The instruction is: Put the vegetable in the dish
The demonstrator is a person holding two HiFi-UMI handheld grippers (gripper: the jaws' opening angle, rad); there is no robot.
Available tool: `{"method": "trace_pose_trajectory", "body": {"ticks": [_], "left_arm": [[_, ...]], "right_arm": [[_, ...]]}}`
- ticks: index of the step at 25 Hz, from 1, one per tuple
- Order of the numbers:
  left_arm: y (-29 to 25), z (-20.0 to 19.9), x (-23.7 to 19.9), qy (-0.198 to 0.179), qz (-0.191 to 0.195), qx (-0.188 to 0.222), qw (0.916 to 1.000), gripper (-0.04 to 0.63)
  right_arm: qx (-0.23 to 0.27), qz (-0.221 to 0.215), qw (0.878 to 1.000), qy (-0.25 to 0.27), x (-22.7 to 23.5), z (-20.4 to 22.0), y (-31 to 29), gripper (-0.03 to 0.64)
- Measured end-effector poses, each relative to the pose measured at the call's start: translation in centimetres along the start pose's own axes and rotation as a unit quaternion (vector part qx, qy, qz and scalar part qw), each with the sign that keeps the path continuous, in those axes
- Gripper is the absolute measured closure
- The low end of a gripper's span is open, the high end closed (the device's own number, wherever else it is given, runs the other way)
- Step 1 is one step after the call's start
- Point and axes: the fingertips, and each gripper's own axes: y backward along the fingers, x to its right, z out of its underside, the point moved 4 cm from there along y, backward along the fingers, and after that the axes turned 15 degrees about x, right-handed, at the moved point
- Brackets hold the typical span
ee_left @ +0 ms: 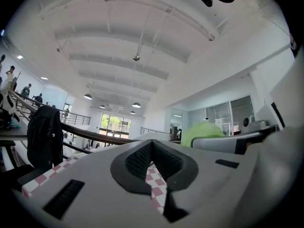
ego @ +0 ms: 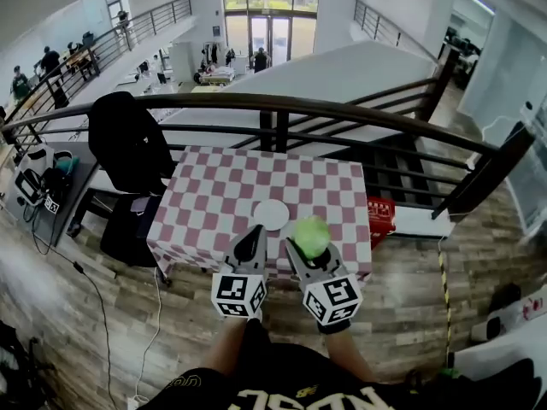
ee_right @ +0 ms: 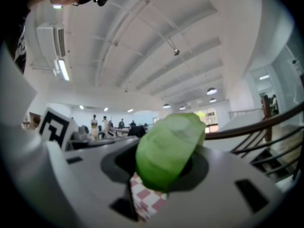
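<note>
One green vegetable [ego: 312,233], likely light and slightly soft, is grasped mid-body by the right gripper [ego: 309,251]; left gripper [ego: 250,244] clenched, empty; dish [ego: 271,215] nearby.

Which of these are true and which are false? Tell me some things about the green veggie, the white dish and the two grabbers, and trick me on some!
1. The right gripper holds the green vegetable. True.
2. The vegetable already lies in the white dish. False: it sits between the right gripper's jaws, and nothing lies in the dish.
3. The left gripper is shut with nothing in it. True.
4. The tablecloth is plain blue. False: it has red and white checks.
</note>
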Motion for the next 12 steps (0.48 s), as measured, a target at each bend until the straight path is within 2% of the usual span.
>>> {"method": "trace_pose_trajectory", "body": {"ticks": [6, 12], "left_arm": [[-4.4, -0.1, -6.4, -0.008, -0.005, 0.008, 0.9999, 0.577], [-7.3, 0.9, -13.3, 0.003, -0.016, -0.001, 0.9999, 0.577]], "right_arm": [[0.004, -0.02, 1.0, -0.001, 0.1, 1.4, -8.3, 0.456], [-0.009, 0.002, 1.0, -0.023, 1.2, 4.4, -14.9, 0.454]]}}
